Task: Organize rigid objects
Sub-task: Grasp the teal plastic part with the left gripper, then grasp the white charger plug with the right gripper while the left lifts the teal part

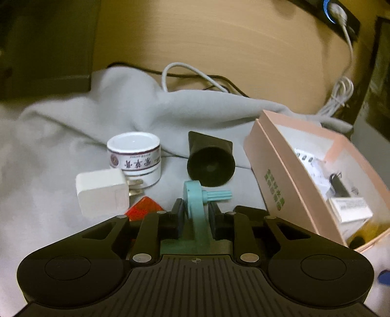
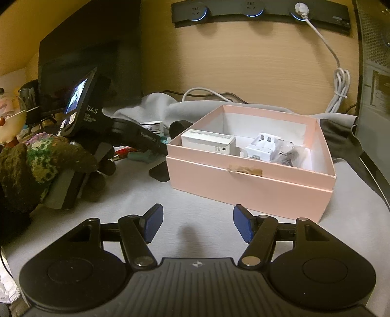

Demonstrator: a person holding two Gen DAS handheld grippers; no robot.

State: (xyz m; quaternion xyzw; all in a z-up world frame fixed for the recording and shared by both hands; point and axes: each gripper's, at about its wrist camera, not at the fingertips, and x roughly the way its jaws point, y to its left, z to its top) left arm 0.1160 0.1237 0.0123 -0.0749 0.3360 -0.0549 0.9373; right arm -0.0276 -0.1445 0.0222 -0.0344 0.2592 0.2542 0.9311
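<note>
My left gripper (image 1: 196, 212) is shut on a teal plastic part (image 1: 195, 207) with a ribbed peg pointing right, just above the grey cloth. Beyond it lie a white plug adapter (image 1: 101, 195), a white round tin (image 1: 134, 153), a black cone-shaped cap (image 1: 210, 163) and a red item (image 1: 143, 209). The pink box (image 1: 292, 175) sits to its right. My right gripper (image 2: 197, 225) is open and empty in front of the pink box (image 2: 248, 180), which holds a white carton (image 2: 208, 143), a white charger (image 2: 262, 146) and a bagged black item (image 2: 288, 156).
A grey cloth (image 1: 61, 136) covers the surface. A wooden wall (image 2: 243, 61) with a black socket strip (image 2: 263, 12) and white cable (image 2: 338, 83) stands behind. In the right wrist view the left gripper device (image 2: 97, 117) and gloved hand (image 2: 43, 165) are at left.
</note>
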